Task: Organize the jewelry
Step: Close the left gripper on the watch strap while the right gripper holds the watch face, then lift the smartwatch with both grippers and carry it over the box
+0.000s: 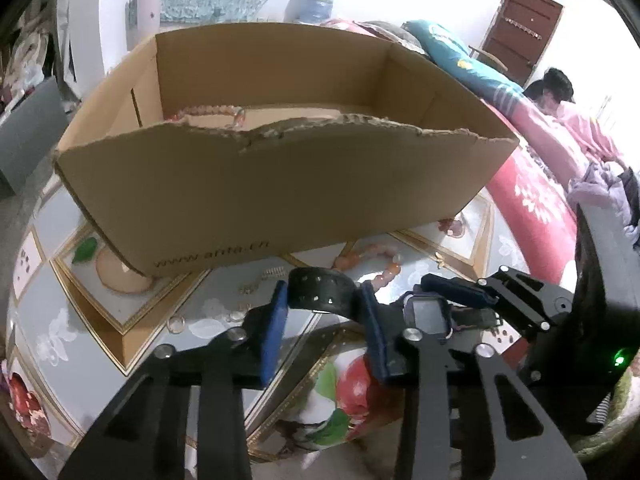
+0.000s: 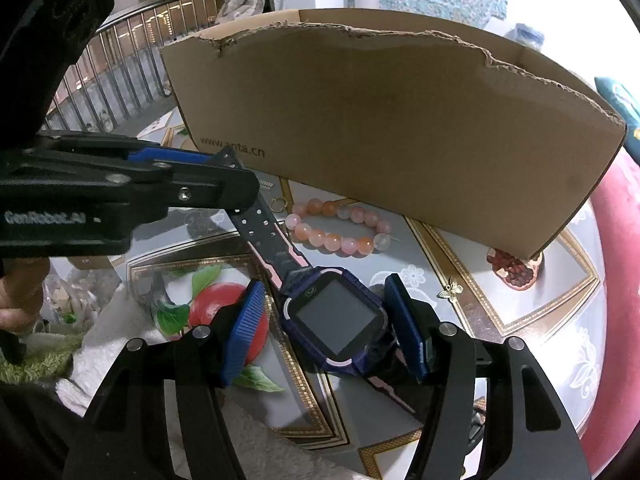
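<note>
A purple smartwatch [image 2: 336, 316] with a black and pink strap [image 2: 266, 226] is in front of an open cardboard box [image 2: 400, 120]. My left gripper [image 1: 322, 300] is shut on the strap's [image 1: 320, 290] far end; in the right wrist view it [image 2: 228, 184] comes in from the left. My right gripper [image 2: 324, 320] is open, its blue pads on either side of the watch body without touching; in the left wrist view it [image 1: 460, 296] is beside the watch face [image 1: 426, 312]. A pink bead bracelet [image 2: 340, 226] lies on the table by the box. Another bead bracelet [image 1: 212, 112] lies inside the box [image 1: 260, 184].
A small gold ring [image 2: 279, 203] and a gold butterfly charm [image 2: 451, 290] lie on the patterned tablecloth [image 2: 520, 300]. More small pieces [image 1: 248, 290] lie by the box. A red quilted bed [image 1: 532, 200] is to the right, a railing [image 2: 120, 60] to the left.
</note>
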The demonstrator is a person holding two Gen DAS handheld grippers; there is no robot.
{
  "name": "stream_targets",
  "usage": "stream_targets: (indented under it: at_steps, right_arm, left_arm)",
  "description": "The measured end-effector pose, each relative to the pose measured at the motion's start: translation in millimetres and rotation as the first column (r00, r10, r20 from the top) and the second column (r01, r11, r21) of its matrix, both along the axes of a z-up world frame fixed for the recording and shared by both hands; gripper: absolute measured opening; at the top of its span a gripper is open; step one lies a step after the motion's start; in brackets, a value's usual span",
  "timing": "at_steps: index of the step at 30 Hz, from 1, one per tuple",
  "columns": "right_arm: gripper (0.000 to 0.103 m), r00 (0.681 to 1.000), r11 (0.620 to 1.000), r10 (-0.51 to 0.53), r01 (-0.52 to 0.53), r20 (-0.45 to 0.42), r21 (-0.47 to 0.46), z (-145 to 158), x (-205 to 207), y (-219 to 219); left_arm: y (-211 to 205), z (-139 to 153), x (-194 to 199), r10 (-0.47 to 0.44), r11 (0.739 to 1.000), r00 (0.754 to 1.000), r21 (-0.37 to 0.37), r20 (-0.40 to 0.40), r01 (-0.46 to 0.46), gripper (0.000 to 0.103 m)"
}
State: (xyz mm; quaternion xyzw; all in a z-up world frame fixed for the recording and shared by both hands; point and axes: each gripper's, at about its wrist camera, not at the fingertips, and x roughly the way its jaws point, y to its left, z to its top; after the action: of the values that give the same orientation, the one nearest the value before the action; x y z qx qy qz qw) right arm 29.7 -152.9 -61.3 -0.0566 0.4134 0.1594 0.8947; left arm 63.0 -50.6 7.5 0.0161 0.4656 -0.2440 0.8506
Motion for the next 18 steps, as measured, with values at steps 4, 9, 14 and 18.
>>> stream_targets:
  at_steps: [4,9,14,18]
  right_arm:
    - [0.059,1.000,1.000,-0.001,0.001,-0.001,0.000,0,-1,0]
    - [0.058,1.000,0.999,-0.006,0.007,-0.024,0.034,2,0,-4]
    - [0.058,0.998,0.994,-0.060,0.063,-0.030,0.086,17,-8,-27]
    - [0.058,0.986,0.981,-0.157,0.162,-0.052,0.106,31,-28,-61]
  left_arm:
    - [0,-4,2,0.010,1.000,1.000,-0.015,-0.017,-0.010,0.023]
    - [-2,-8,-1,0.021,1.000,1.000,0.016,-0.010,-0.021,0.018]
    - [-4,-11,-6,0.027,0.999,1.000,0.042,0.008,-0.027,0.018]
    - [-3,-12,-8,0.030,0.999,0.999,0.044,0.015,-0.030,0.018]
